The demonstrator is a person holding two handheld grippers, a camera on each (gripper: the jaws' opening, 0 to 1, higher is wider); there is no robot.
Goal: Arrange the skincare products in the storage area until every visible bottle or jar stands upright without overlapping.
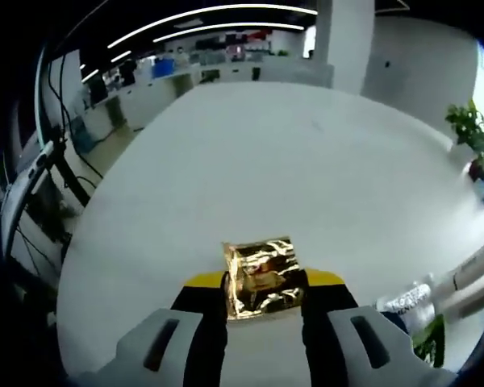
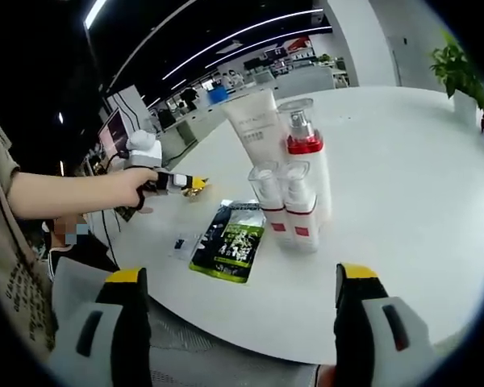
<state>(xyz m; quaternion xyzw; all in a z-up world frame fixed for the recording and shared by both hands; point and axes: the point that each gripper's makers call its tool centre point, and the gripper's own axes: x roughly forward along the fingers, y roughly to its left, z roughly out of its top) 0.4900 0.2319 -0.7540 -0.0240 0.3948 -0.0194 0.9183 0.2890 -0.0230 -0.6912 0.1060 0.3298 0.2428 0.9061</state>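
Observation:
In the left gripper view my left gripper (image 1: 264,284) is shut on a shiny gold packet (image 1: 262,272) held just above the white table (image 1: 274,161). In the right gripper view that same left gripper (image 2: 177,183), held by a person's hand (image 2: 133,187), hovers over the table's left part with the gold packet (image 2: 197,186) at its tip. A white tube (image 2: 255,125), a red-collared pump bottle (image 2: 302,149) and two small clear-capped bottles (image 2: 284,205) stand upright together mid-table. A dark green sachet (image 2: 231,239) lies flat beside them. My right gripper (image 2: 240,302) stands open near the table's front edge, holding nothing.
A small clear packet (image 2: 180,242) lies left of the sachet. A potted plant (image 2: 456,72) stands at the far right edge, also the plant (image 1: 471,129) in the left gripper view. Desks and office gear lie beyond the table; a stand with cables (image 1: 44,161) is at left.

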